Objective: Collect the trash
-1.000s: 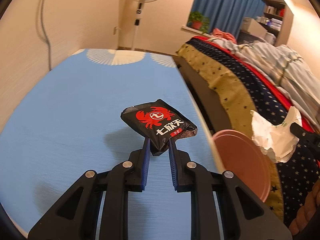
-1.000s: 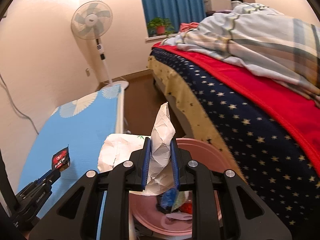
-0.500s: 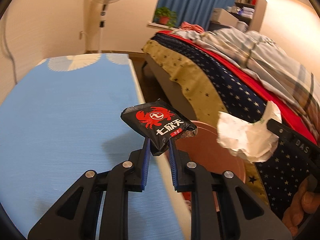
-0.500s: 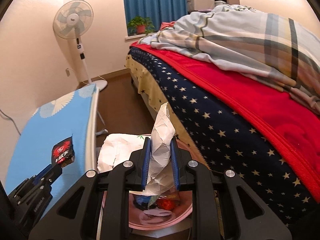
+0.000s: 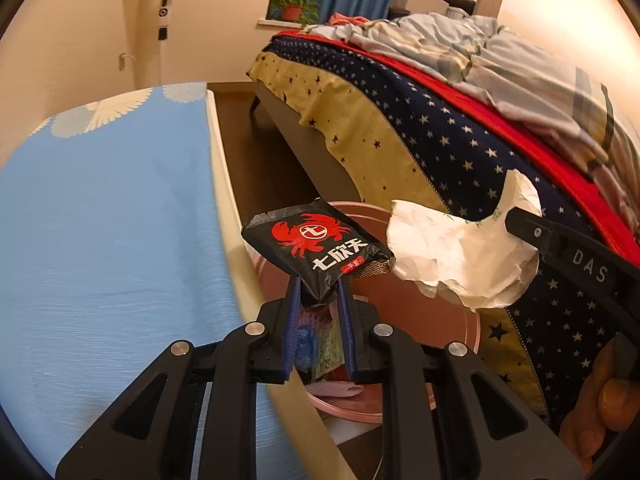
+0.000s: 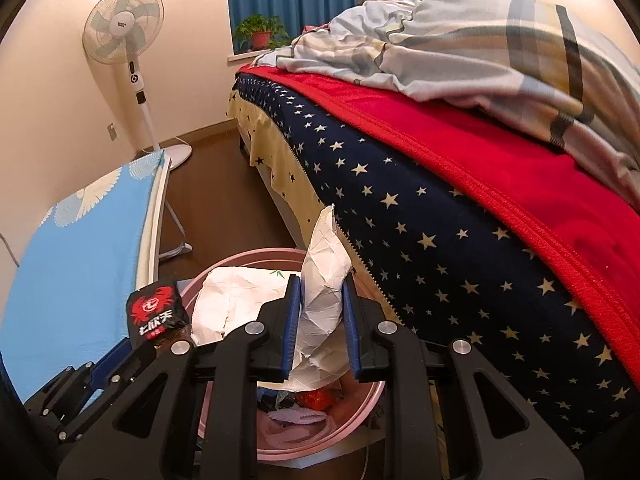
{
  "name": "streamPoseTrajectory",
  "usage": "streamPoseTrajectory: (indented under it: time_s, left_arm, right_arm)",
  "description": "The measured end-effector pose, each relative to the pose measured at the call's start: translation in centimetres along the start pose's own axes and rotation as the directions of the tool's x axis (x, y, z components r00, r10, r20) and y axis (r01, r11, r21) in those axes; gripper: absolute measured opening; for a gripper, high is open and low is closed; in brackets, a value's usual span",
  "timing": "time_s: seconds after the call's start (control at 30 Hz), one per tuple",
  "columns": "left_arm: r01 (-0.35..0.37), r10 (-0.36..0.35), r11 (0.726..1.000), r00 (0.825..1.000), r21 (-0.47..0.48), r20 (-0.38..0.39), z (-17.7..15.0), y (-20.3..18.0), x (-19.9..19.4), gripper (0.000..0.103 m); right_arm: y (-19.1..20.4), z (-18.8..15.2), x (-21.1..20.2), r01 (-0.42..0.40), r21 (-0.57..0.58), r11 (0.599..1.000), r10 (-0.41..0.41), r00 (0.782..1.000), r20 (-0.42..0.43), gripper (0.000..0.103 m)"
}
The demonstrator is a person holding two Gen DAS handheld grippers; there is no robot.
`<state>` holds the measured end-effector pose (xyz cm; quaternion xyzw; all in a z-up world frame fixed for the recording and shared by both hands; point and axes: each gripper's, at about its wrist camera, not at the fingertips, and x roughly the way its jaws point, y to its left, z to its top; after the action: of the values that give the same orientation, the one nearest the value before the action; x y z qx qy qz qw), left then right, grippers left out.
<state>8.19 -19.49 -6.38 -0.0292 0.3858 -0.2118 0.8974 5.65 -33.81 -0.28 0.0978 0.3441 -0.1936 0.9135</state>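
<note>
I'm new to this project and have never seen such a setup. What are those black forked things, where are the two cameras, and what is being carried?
There is no robot: a person holds a hand-held two-finger gripper in each hand, and each carries a wide-angle camera that looks along its fingers. The left gripper, in its own view, pinches a black snack wrapper with a red crab on it. The right gripper, in its own view, pinches a crumpled white paper. Both hang over a pink bin that already holds some trash. It stands on the floor between a blue-covered board and a bed. A bare part of the board shows nothing lying on it.
</note>
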Motion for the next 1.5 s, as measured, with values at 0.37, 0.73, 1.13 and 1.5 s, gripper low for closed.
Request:
streamPoseTrajectory:
  time_s: [0.37,0.73,1.13,1.5]
  left_arm:
    - [0.01,-0.01,1.0,0.999,0.011,-0.037,-0.5,-0.6,1.3,0.019]
    - [0.02,-0.018,1.0,0.998,0.018,-0.064,-0.8,-1.0,2.1,0.023]
    - [0.034,-0.034,0.999,0.998,0.003,-0.046,-0.5,-0.6,1.3,0.025]
    - [0.014,-0.01,0.999,0.993,-0.033,0.115,1.6,2.0,-6.6,0.044]
  right_arm:
    - [-0.3,0.4,1.3,0.032,0.019,0.999,-0.031,0.999,-0.023,0.023]
    - [-0.8,0.3,1.6,0.055,0.033,0.998,-0.054,0.998,-0.034,0.024]
    - [-1.1,0.4,1.1,0.043,0.046,0.998,-0.042,0.999,-0.021,0.031]
    - [0.1,1.8,-4.3,-0.053,0.017,0.998,0.051,0.996,0.075,0.064]
